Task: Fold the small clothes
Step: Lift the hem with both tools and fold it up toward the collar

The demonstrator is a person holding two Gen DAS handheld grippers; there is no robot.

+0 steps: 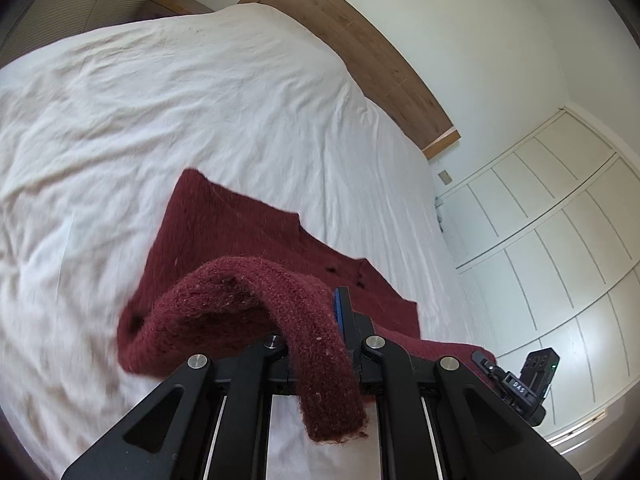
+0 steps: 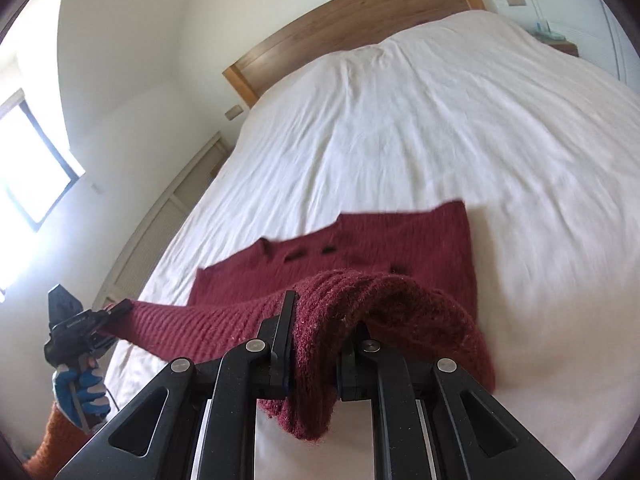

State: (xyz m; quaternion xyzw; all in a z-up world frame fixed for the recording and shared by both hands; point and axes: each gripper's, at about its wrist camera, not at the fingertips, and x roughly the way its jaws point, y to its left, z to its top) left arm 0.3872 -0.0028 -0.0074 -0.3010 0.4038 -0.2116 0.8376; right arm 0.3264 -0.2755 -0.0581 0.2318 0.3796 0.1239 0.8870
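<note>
Both hand-held grippers [image 1: 320, 344] [image 2: 316, 344] clamped on sweater [image 1: 224, 232]

A dark burgundy ribbed-knit cardigan [image 1: 248, 248], its buttons [image 2: 329, 249] black, spreads ahead of both black grippers over a plain white bedsheet [image 1: 180, 112]. The left gripper [image 1: 320, 344] shows a strip of blue on one finger pad [image 1: 340, 308]; the right gripper [image 2: 316, 344] is black with silver pivot pins. Left of the right gripper, a blue-and-white glove [image 2: 80, 394] meets an orange knit sleeve [image 2: 50, 446]. Beyond the sheet stands a warm brown wooden headboard [image 2: 352, 12] against white walls [image 2: 132, 40], with cream panelled wardrobe doors [image 1: 560, 248] right of the left gripper.
</note>
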